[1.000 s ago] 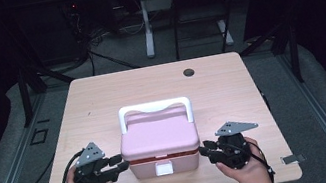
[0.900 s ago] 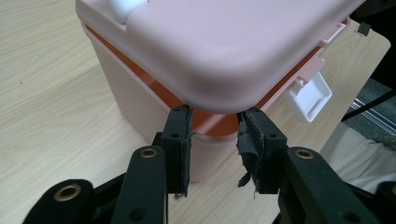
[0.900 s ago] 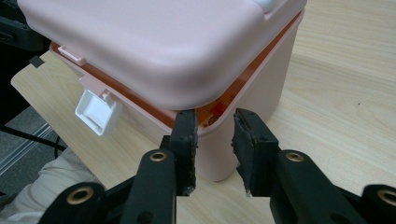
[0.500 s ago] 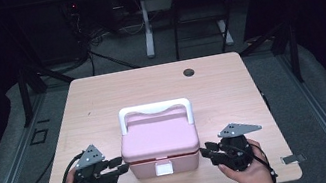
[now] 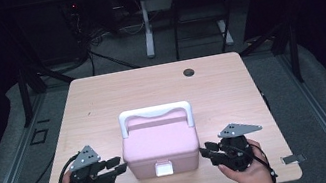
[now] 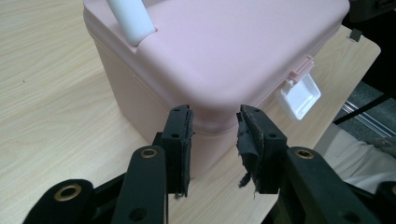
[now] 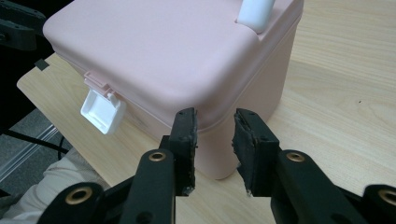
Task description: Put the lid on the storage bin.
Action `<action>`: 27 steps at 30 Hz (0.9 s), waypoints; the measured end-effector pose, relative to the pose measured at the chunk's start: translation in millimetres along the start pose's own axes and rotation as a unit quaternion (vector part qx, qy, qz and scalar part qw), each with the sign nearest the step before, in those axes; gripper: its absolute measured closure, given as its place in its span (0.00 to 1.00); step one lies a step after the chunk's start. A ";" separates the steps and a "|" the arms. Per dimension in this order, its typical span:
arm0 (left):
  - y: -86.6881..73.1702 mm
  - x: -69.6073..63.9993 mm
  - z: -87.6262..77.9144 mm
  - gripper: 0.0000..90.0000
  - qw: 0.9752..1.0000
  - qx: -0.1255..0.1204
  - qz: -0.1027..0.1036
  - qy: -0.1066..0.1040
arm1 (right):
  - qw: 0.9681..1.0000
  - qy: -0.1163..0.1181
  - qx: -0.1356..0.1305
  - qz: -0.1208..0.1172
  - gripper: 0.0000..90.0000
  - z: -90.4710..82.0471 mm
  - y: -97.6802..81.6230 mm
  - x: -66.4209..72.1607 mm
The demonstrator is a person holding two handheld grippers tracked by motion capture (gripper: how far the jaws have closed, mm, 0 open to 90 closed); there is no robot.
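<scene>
A pink lidded box (image 5: 160, 145) with a white handle (image 5: 154, 111) folded toward the far side stands near the front edge of the wooden table (image 5: 102, 102). Its white latch (image 5: 164, 169) hangs flipped out on the front face. My left gripper (image 5: 119, 164) rests left of the box, jaws open and aimed at its front left corner (image 6: 205, 116). My right gripper (image 5: 205, 151) mirrors it on the right, open, facing the front right corner (image 7: 219, 116). In both gripper views nothing lies between the pads (image 6: 181, 135) (image 7: 245, 135); the latch (image 6: 299, 95) (image 7: 102, 112) shows off to the side.
A small black round grommet (image 5: 189, 72) sits near the table's far edge. Metal clips (image 5: 290, 159) mark the front corners. A person's hands hold both grippers at the front edge. Beyond the table are desk legs and cables on a dark floor.
</scene>
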State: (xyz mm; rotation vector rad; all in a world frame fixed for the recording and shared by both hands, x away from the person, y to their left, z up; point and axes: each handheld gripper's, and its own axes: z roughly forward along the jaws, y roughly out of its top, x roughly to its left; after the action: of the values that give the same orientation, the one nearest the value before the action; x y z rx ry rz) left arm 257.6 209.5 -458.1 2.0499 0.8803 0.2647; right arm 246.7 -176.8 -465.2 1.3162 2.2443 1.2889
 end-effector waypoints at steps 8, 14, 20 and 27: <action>-1.8 2.9 1.5 0.69 1.000 0.006 -0.005 0.001 | 1.000 0.000 0.000 0.002 0.75 -0.3 0.3 -1.8; -1.7 6.2 -1.5 0.65 1.000 0.003 -0.008 0.005 | 1.000 0.000 -0.002 0.002 0.71 -0.8 1.0 -3.2; -1.4 10.5 -3.4 0.60 1.000 0.007 -0.012 0.013 | 1.000 -0.001 -0.007 -0.003 0.67 -0.7 2.3 -5.8; -0.7 17.0 -3.4 0.52 0.999 0.005 -0.020 0.029 | 1.000 -0.003 -0.009 -0.007 0.61 -1.8 5.4 -8.8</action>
State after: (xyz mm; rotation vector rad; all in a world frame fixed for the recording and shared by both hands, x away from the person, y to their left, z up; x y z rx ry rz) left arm 268.0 223.3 -458.8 2.0414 0.9578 0.2988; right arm 253.8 -183.7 -461.8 1.2956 2.2289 1.2949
